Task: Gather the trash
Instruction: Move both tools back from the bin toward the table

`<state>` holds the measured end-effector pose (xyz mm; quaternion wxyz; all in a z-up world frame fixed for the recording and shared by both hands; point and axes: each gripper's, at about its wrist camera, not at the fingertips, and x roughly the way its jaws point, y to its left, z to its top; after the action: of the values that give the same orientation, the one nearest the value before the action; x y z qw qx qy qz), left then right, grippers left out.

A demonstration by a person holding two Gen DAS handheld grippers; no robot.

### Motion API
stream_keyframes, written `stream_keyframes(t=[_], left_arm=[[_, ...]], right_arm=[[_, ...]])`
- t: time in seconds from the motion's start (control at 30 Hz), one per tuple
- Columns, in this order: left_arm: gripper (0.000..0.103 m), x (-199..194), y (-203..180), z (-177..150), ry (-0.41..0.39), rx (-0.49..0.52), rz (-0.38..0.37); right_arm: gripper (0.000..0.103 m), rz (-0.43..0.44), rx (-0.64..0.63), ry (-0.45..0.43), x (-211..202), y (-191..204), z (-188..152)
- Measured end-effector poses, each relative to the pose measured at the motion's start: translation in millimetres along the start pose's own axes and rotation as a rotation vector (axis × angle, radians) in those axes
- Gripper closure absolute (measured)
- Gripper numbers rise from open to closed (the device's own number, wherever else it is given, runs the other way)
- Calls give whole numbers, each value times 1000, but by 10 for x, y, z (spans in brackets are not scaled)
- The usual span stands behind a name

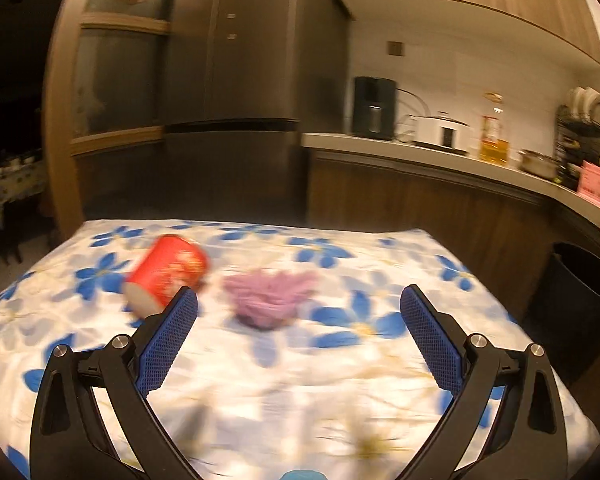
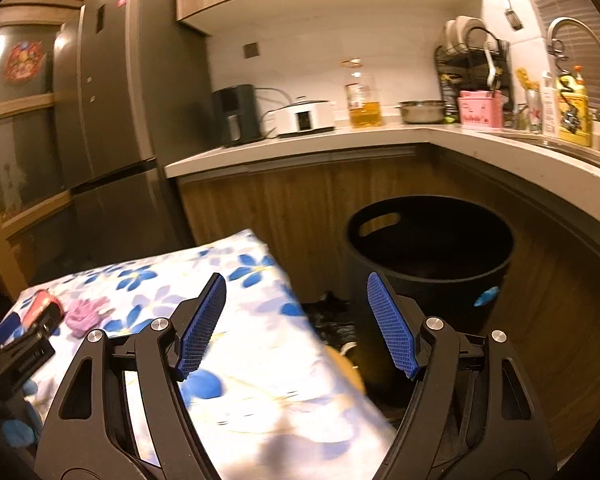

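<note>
Hovering wide and empty, the left claw (image 1: pixel 299 300) faces the cup (image 1: pixel 167 274) and wad (image 1: pixel 270 294) on the worktop (image 1: pixel 340 380), while the right claw (image 2: pixel 296 286), equally wide, points toward the bin (image 2: pixel 428 248) where trash likely goes.

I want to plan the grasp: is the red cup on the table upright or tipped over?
Tipped over. The red cup lies on its side on the flowered tablecloth, its pale end facing the camera.

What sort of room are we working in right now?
A home kitchen, most likely: a tall fridge, a countertop with a cooker and oil bottle, and a sink faucet.
</note>
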<state>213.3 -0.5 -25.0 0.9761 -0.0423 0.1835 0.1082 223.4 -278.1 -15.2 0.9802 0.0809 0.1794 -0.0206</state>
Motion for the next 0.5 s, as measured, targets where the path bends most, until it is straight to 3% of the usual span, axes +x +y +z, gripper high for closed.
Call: stream_keyframes(t=[0.1, 0.23, 0.5], left_arm=[[6, 23, 232, 44, -1, -24, 22], [6, 146, 331, 70, 10, -22, -6], [9, 737, 172, 44, 145, 12, -32]], right_arm=[[31, 35, -16, 10, 29, 232, -41], [31, 68, -35, 18, 73, 475, -76], [31, 97, -53, 28, 144, 708, -119]])
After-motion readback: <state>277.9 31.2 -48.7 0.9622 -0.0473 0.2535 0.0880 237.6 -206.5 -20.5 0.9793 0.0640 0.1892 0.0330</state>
